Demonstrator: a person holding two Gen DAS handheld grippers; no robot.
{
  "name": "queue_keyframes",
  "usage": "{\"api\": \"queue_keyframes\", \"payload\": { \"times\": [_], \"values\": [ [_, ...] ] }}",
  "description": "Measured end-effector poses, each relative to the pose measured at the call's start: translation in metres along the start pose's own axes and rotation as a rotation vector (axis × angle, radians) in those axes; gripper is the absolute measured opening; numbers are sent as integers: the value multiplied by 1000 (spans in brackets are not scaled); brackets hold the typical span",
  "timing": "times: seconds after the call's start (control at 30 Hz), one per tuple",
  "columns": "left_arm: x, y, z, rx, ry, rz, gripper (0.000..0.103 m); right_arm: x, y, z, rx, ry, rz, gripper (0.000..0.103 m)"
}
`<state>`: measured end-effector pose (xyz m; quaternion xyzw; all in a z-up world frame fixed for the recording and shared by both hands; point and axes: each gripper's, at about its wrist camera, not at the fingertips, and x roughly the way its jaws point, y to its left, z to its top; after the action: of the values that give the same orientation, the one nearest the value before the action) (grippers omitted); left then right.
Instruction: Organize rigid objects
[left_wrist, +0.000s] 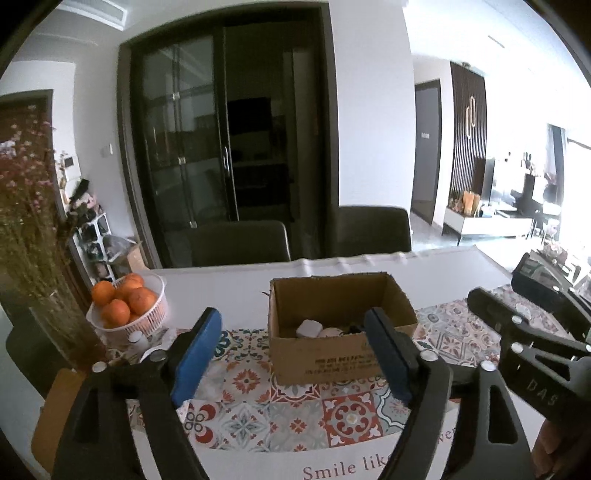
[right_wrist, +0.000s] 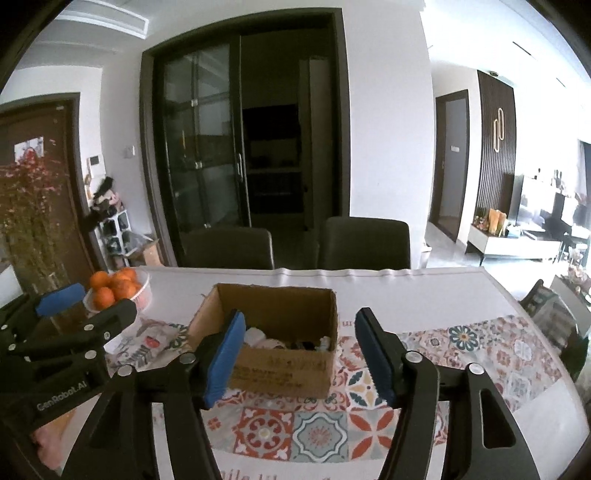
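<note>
An open cardboard box (left_wrist: 325, 295) (right_wrist: 280, 373) stands on the patterned mat in the middle of the table. It holds a white boxy item (left_wrist: 308, 328) and several other small things, partly hidden by its front wall. My left gripper (left_wrist: 293, 354) hovers in front of the box, open, with nothing between its blue pads (left_wrist: 199, 354). My right gripper (right_wrist: 299, 358) hovers beside it, also open and empty. Each gripper shows in the other's view: the right gripper (left_wrist: 517, 321) at the right edge, the left gripper (right_wrist: 85, 306) at the left edge.
A white basket of oranges (left_wrist: 127, 306) (right_wrist: 118, 291) and a small white bottle (left_wrist: 138, 338) stand left of the box. Dried flowers (left_wrist: 33, 221) rise at the far left. Two dark chairs (left_wrist: 240, 243) (left_wrist: 373, 229) line the far edge. A dark bag (right_wrist: 546, 306) sits at the right edge.
</note>
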<state>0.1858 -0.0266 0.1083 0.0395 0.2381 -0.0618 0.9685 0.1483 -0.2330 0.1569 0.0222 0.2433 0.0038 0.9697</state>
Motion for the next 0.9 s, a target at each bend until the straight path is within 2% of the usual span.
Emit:
{"api": "queue_keyframes", "payload": {
  "times": [0.07, 0.13, 0.4, 0.57, 0.77, 0.9],
  "values": [
    [-13, 0, -7, 6, -32, 22, 86, -10, 1, -6, 6, -8, -2, 72],
    [-22, -1, -13, 16, -44, 31, 92, -20, 2, -12, 5, -19, -9, 76],
    [-51, -2, -37, 15, -95, 47, 103, -54, 6, -32, -11, -70, -45, 81],
    [-65, -6, -49, 32, -121, 69, 103, -66, 4, -45, -7, -77, -45, 82],
    [-80, -8, -62, 15, -128, 51, 103, -77, 4, -58, 1, -73, -34, 82],
    [-89, -8, -69, 11, -148, 68, 103, -86, 5, -64, -4, -93, -58, 84]
  ]
}}
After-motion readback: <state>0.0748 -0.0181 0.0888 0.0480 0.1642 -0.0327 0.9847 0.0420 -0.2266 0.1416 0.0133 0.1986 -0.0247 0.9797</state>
